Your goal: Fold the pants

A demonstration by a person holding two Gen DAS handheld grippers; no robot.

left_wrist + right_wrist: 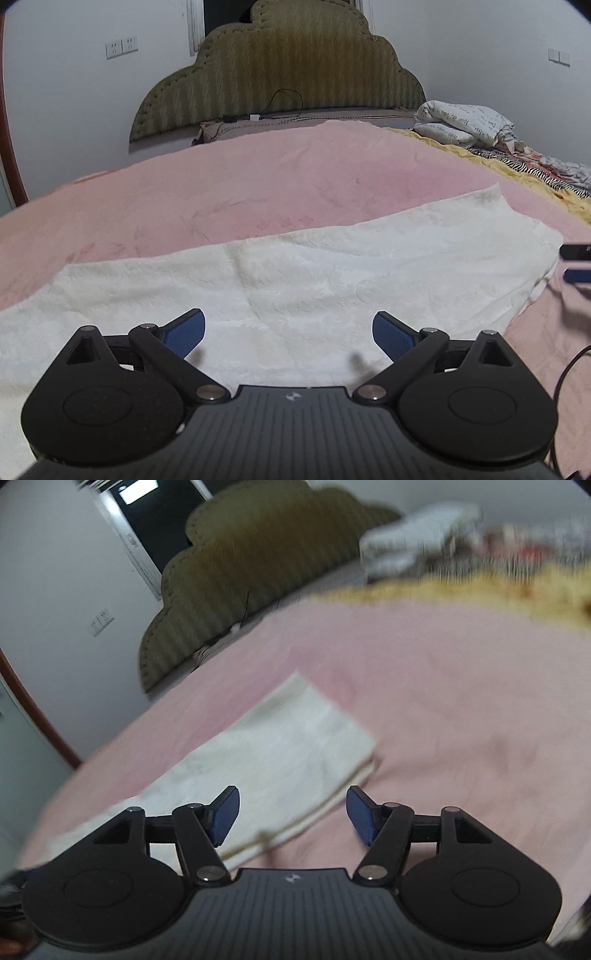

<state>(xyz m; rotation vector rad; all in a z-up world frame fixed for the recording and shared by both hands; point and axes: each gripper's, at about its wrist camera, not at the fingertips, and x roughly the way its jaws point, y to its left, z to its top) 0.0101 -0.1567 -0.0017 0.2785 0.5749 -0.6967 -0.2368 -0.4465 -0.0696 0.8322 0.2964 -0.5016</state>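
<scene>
Two layers of cream pants (pixel 295 273) are seen lying lengthwise on the pink bed cover (pixel 258 177), already doubled. Slippage is judged the main risk: only the top layer may be caught, and the stacked edges dragged askew. No containers are seen. Left gripper (pixel 289 334) hovers over the cloth, jaws spread; right gripper (pixel 293 814) is spread and empty beside the hem.

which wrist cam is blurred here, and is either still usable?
Right wrist view: motion-smeared, worst on the far bedding; white pants and open right gripper still readable. Left wrist view: sharp, pants texture clear, open left gripper casting soft shadows; fisheye bows the pink blanket.
</scene>
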